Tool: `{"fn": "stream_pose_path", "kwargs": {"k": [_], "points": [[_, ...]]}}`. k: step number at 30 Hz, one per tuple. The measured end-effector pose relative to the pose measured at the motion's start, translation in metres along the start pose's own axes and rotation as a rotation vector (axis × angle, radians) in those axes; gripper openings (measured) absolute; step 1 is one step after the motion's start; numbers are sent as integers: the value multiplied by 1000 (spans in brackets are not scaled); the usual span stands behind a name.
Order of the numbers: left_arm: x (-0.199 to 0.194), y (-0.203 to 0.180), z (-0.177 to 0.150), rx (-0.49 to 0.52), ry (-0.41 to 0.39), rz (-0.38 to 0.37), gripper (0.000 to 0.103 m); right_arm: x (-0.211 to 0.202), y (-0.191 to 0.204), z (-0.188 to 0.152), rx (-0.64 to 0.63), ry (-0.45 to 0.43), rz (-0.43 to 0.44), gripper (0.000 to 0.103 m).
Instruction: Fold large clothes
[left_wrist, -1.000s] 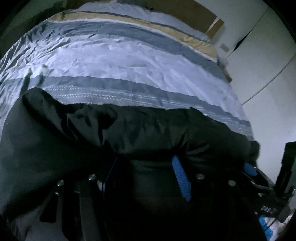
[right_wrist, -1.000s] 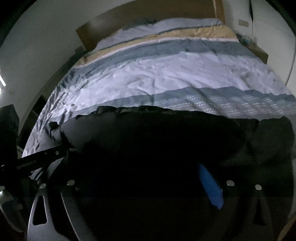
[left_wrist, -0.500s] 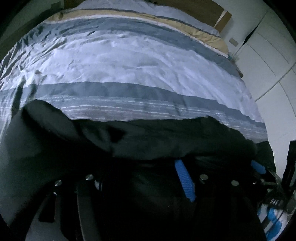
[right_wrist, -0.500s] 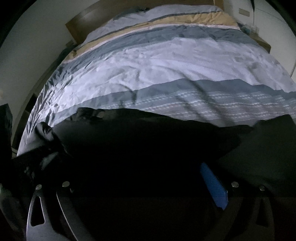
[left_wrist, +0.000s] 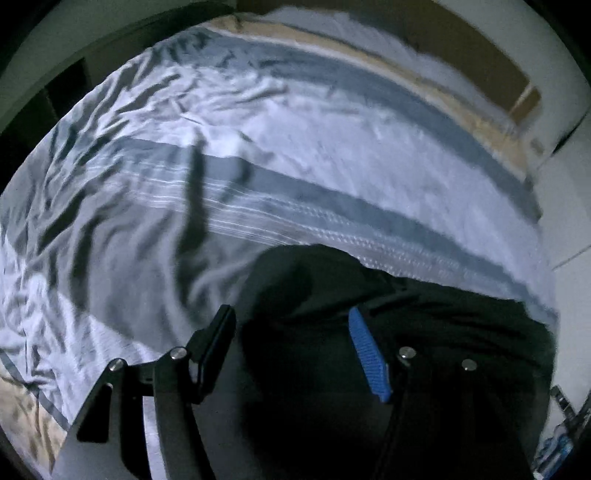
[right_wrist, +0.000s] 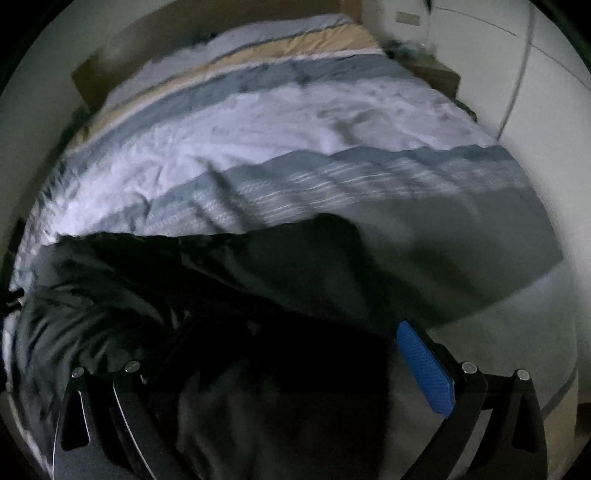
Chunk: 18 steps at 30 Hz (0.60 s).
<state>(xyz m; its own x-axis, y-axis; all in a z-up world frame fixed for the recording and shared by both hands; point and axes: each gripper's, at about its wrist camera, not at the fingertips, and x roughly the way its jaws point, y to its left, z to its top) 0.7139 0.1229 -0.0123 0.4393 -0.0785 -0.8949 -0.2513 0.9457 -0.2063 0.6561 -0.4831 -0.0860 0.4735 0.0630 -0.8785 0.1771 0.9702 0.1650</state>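
A large black garment (left_wrist: 424, 332) lies bunched at the near edge of a bed with a striped blue, white and tan cover (left_wrist: 295, 147). In the left wrist view my left gripper (left_wrist: 291, 332) has its jaws spread, with the garment's left end lying between them. In the right wrist view the garment (right_wrist: 184, 295) spreads to the left, and my right gripper (right_wrist: 266, 354) also has its jaws spread wide, with the garment's right end between them. The blue pad (right_wrist: 424, 373) of the right finger is bare. Both views are blurred by motion.
The bed cover (right_wrist: 295, 129) fills both views. A brown headboard (left_wrist: 480, 62) stands at the far end. White wall and closet panels (right_wrist: 517, 74) are to the right of the bed. A nightstand (right_wrist: 432, 72) stands by the far right corner.
Both grippers have swung apart, left one leftward, right one rightward. The garment fills less of each view and more bed cover shows. Jaws stand wider than before.
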Motion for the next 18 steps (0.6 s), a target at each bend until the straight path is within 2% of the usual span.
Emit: {"fn": "stream_pose_path", "kwargs": {"k": [6, 12, 14, 16, 18], "points": [[-47, 76, -31, -87, -41, -44, 63, -49, -43, -34, 61, -32, 67, 103], [-77, 135, -74, -218, -63, -81, 63, -72, -49, -68, 94, -25, 100, 103], [-80, 146, -88, -234, -45, -130, 63, -77, -49, -77, 105, -20, 112, 103], [-79, 153, -102, -232, -7, -210, 63, -78, -48, -84, 113, -13, 119, 103], [-77, 152, -113, -220, 36, -240, 63, -78, -45, -88, 116, -6, 125, 103]]}}
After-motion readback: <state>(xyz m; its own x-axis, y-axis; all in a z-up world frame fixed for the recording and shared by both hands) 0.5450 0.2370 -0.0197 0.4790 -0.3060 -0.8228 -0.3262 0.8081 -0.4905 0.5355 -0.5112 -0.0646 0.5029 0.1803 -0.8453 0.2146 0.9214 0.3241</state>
